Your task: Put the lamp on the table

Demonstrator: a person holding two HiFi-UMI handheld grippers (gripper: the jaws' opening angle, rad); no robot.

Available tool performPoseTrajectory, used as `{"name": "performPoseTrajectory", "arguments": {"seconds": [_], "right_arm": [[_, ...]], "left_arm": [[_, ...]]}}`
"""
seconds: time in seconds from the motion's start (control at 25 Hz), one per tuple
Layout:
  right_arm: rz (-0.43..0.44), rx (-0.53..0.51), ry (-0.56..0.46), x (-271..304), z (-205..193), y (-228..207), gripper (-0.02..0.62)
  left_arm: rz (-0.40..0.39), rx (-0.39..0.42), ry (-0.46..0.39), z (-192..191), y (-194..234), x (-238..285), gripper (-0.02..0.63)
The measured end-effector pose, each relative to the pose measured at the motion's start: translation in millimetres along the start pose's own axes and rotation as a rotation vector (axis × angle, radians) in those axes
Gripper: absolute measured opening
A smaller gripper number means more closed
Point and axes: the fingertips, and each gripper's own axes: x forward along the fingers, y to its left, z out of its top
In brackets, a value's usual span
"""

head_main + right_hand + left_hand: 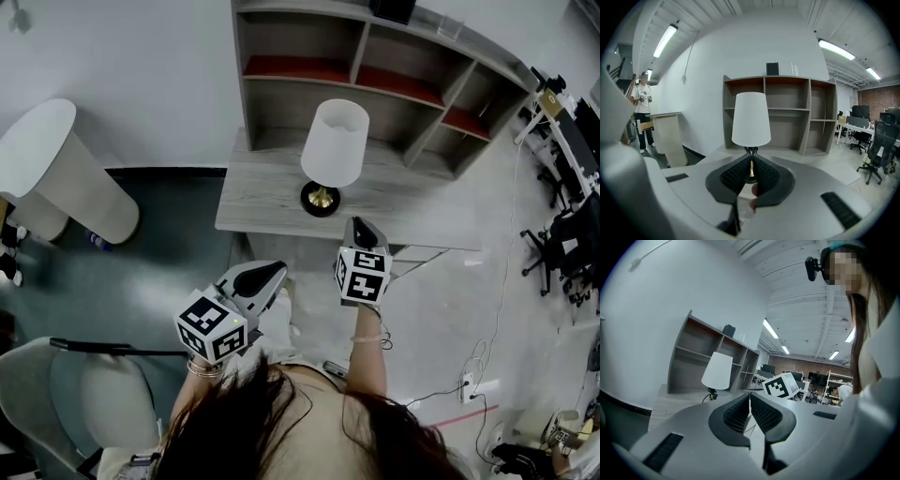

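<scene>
The lamp (334,142), with a white shade over a brass stem and a round black base, stands upright on the grey wooden table (258,202). My right gripper (362,227) hovers at the table's front edge, just right of the base and not touching it. In the right gripper view the lamp (751,119) is straight ahead beyond the right gripper (751,165), whose jaws are nearly together with nothing between them. My left gripper (277,273) is held lower, off the table's front. The left gripper (749,402) is shut and empty, with the lamp (717,371) far off to its left.
A grey open shelf unit (375,75) stands behind the table against the wall. A white rounded stand (56,169) is at the left, and a chair (94,398) at the lower left. Office chairs (562,234) and a power strip (466,384) are at the right.
</scene>
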Motion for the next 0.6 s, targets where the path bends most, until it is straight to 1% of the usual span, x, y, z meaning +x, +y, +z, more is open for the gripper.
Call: {"name": "performPoseTrajectory", "arguments": {"seconds": [0.32, 0.6], "right_arm": [[-0.007, -0.023, -0.012, -16.0, 5.9, 0.7, 0.034], [-0.012, -0.016, -0.022, -23.4, 6.2, -0.2, 0.032]], "left_arm": [[0.009, 0.005, -0.016, -1.5, -4.1, -10.0, 0.019], [0.006, 0.006, -0.019, -6.2, -6.3, -13.8, 0.019]]}}
